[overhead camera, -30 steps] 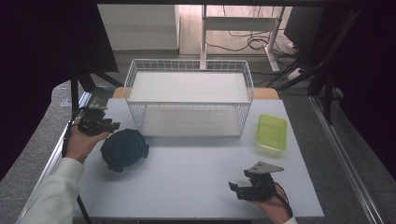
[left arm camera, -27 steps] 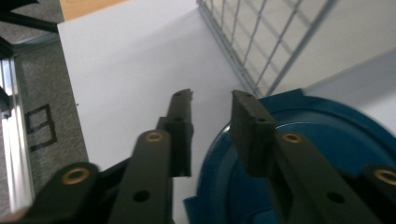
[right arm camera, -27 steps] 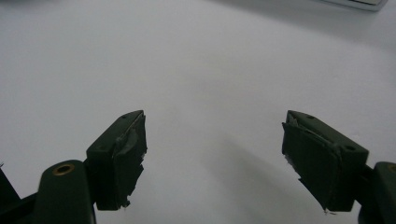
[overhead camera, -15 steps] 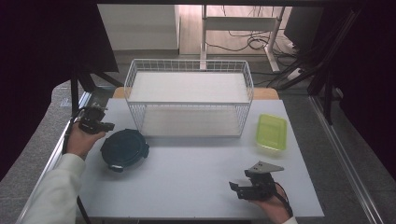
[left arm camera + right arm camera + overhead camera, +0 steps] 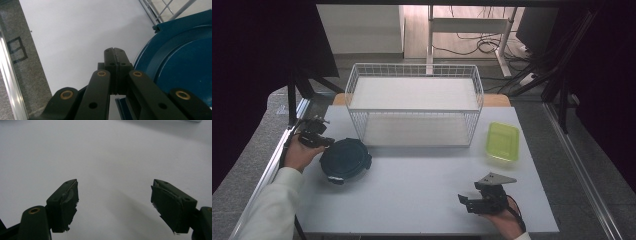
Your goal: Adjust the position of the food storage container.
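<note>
A round dark-blue lidded container [image 5: 345,160] sits on the white table at the left. My left gripper [image 5: 326,141] lies just to its left, held by a hand in a white sleeve. In the left gripper view its jaws [image 5: 115,51] are pressed together with nothing between them, and the blue container [image 5: 182,65] lies right beside them on the right. My right gripper [image 5: 466,202] rests low at the table's near right edge. In the right gripper view the right gripper [image 5: 114,195] stands wide open over bare table.
A white wire basket [image 5: 414,112] stands at the back middle of the table. A yellow-green rectangular tub [image 5: 502,141] lies to its right. A metal rail [image 5: 277,160] runs along the table's left edge.
The left gripper's jaws have come together and the hand has sunk slightly beside the blue container. The container and the right gripper have not moved.
</note>
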Demonstrator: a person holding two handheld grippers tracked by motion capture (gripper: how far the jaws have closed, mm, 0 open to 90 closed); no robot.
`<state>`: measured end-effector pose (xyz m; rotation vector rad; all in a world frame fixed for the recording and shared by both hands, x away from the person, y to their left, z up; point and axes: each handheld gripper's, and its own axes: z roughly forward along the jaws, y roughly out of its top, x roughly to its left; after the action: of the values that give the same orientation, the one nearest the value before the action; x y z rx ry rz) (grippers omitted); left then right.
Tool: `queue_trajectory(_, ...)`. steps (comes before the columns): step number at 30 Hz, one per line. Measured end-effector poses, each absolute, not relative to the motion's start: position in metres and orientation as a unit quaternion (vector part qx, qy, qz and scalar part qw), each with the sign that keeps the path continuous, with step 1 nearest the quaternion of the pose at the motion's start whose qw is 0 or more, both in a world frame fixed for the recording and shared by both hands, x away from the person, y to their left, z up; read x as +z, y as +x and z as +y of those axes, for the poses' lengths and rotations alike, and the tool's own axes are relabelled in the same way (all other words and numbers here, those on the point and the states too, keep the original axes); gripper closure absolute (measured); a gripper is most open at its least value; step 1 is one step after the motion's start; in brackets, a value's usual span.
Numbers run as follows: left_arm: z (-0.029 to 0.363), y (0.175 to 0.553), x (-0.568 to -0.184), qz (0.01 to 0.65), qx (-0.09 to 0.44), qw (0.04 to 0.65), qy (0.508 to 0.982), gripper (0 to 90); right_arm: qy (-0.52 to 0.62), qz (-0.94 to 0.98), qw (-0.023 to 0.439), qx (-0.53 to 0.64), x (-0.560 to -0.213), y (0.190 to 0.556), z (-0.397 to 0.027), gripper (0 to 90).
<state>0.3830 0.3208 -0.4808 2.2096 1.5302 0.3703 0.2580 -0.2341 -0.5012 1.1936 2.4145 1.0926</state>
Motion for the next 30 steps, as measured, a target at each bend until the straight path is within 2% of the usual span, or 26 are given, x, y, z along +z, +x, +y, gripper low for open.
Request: queue_trajectory(30, 0.272, 0.353, -0.484, 0.505, 0.108, 0.261, 0.816, 90.0, 0.408, 0.828, 0.11, 0.368, -0.502, 0.258, -0.231, 22.6)
